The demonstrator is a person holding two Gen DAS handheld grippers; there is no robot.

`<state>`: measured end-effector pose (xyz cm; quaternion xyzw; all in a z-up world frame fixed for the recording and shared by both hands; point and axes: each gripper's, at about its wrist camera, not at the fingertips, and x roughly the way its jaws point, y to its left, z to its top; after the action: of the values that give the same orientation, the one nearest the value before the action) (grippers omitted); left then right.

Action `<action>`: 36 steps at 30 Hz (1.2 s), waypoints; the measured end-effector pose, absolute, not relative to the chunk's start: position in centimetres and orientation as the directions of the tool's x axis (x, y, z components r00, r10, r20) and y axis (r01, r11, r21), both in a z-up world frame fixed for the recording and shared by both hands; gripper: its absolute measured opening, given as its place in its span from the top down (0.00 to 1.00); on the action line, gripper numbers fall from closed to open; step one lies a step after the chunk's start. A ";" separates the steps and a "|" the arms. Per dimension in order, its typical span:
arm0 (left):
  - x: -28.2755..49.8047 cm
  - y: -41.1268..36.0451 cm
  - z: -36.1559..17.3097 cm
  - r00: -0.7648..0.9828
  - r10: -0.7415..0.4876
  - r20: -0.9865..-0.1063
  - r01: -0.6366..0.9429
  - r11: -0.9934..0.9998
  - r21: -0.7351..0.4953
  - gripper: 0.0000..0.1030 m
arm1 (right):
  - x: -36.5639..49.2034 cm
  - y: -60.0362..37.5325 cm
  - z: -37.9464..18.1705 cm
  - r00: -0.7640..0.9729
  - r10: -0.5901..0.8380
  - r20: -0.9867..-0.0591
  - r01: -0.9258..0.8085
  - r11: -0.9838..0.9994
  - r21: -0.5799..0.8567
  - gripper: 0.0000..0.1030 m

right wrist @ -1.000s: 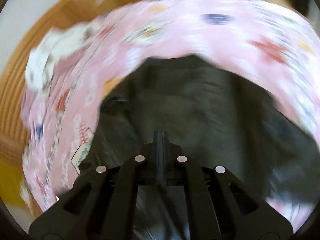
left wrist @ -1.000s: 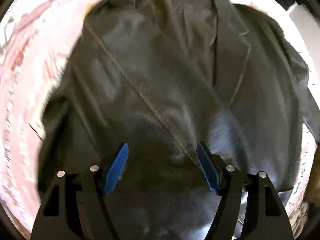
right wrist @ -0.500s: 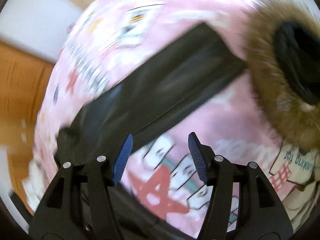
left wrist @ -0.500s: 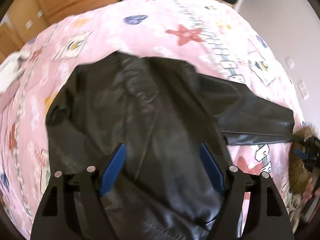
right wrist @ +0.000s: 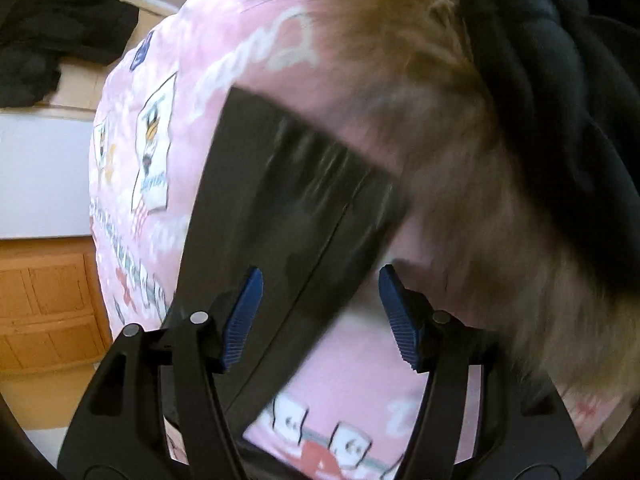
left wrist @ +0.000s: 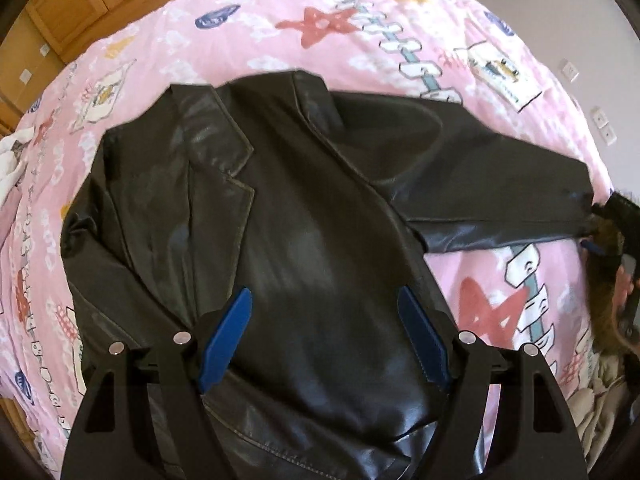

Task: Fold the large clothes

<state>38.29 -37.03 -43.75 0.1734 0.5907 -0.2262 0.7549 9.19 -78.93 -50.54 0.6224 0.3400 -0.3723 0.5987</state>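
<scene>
So this looks like the sleeve-folding stage. The black leather jacket (left wrist: 304, 240) is laid out front-up on the pink cartoon-print bedspread (left wrist: 360, 32), lapels showing, body mostly flat, and one sleeve (right wrist: 288, 200) sticks straight out to the side across the bed.

The right gripper (right wrist: 320, 312) is over the cuff end of that sleeve, pointing steeply down. Its jaws have just been opening; the sleeve runs between the blue pads, but they stand clear of the leather, so nothing's gripped yet. The left gripper (left wrist: 324, 336) hovers over the lower body of the jacket, jaws spread wide, holding nothing.

My guess for the next move: drop the right one onto the cuff, pinch it, and carry the sleeve back across the chest. The brown fur trim (right wrist: 460, 160) of another garment sits right up against the cuff, so the pinch needs to catch leather only, not fur.

Material-wise it's shiny, stiff-ish leather with soft creases and a visible seam down the sleeve, and it probably won't hold a sharp fold on its own.
</scene>
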 end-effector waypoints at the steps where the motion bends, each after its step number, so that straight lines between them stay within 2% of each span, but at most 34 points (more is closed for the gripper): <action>1: 38.4 -36.9 -44.2 0.190 -0.131 -0.973 0.543 0.840 -0.006 0.30 | 8.9 -79.6 -51.1 0.502 -0.027 -0.865 0.862 -0.065 0.502 0.39; 5: 38.6 -36.0 -45.4 0.173 -0.110 -0.979 0.529 0.849 -0.002 0.30 | 7.9 -81.0 -52.2 0.592 -0.078 -0.802 0.790 -0.140 0.597 0.39; 7: 38.7 -35.4 -46.1 0.165 -0.094 -0.982 0.514 0.858 0.004 0.30 | 8.4 -81.1 -51.9 0.595 -0.083 -0.799 0.794 -0.091 0.601 0.39; 8: 38.8 -35.1 -46.5 0.161 -0.087 -0.983 0.502 0.865 0.005 0.30 | 8.8 -81.1 -51.8 0.596 -0.080 -0.799 0.797 -0.059 0.601 0.42; 9: 39.1 -34.8 -46.9 0.158 -0.078 -0.984 0.483 0.876 0.008 0.30 | 9.2 -81.1 -51.6 0.584 -0.075 -0.808 0.809 -0.019 0.587 0.49; 10: 39.3 -34.6 -47.2 0.153 -0.072 -0.986 0.468 0.884 0.008 0.30 | 9.4 -81.0 -51.6 0.577 -0.076 -0.813 0.816 0.007 0.579 0.67; 11: 39.5 -34.5 -47.5 0.153 -0.062 -0.986 0.458 0.889 0.015 0.30 | 9.4 -81.0 -51.6 0.571 -0.077 -0.817 0.820 0.022 0.571 0.80; 14: 40.5 -34.0 -48.4 0.139 -0.041 -0.989 0.405 0.914 0.019 0.30 | 9.6 -81.0 -51.5 0.595 -0.083 -0.800 0.804 0.082 0.589 0.87; 19: 42.1 -32.4 -49.6 0.095 -0.059 -0.994 0.304 0.952 -0.028 0.34 | 10.7 -80.6 -49.3 0.612 -0.099 -0.785 0.784 0.213 0.584 0.92; 21: 42.5 -31.3 -50.0 0.084 -0.055 -0.995 0.269 0.963 -0.030 0.39 | 11.2 -80.3 -47.8 0.623 -0.113 -0.774 0.773 0.242 0.587 0.92; 23: 42.5 -30.3 -50.0 0.083 -0.045 -0.996 0.251 0.968 -0.022 0.46 | 12.2 -79.9 -45.9 0.682 -0.120 -0.721 0.716 0.306 0.627 0.93; 28: 42.0 -26.7 -49.6 0.113 0.015 -0.993 0.247 0.968 0.043 0.47 | 16.3 -75.9 -38.0 0.729 -0.143 -0.669 0.628 0.528 0.572 0.93; 31: 41.6 -23.4 -49.9 0.126 0.078 -0.989 0.229 0.968 0.106 0.49 | 18.3 -72.1 -33.1 0.789 -0.124 -0.601 0.533 0.623 0.572 0.93; 33: 41.6 -21.0 -50.3 0.115 0.093 -0.989 0.198 0.973 0.115 0.58 | 19.2 -68.5 -29.9 0.822 -0.094 -0.561 0.457 0.697 0.552 0.93; 36: 41.4 -17.7 -51.1 0.077 0.094 -0.993 0.138 0.985 0.104 0.67 | 22.4 -62.1 -25.6 0.857 -0.013 -0.515 0.329 0.783 0.528 0.93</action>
<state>41.41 -17.69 -51.09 0.0854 0.6791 -0.0149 0.7289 22.35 -62.11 -25.55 0.3158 0.2504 -0.0941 0.9103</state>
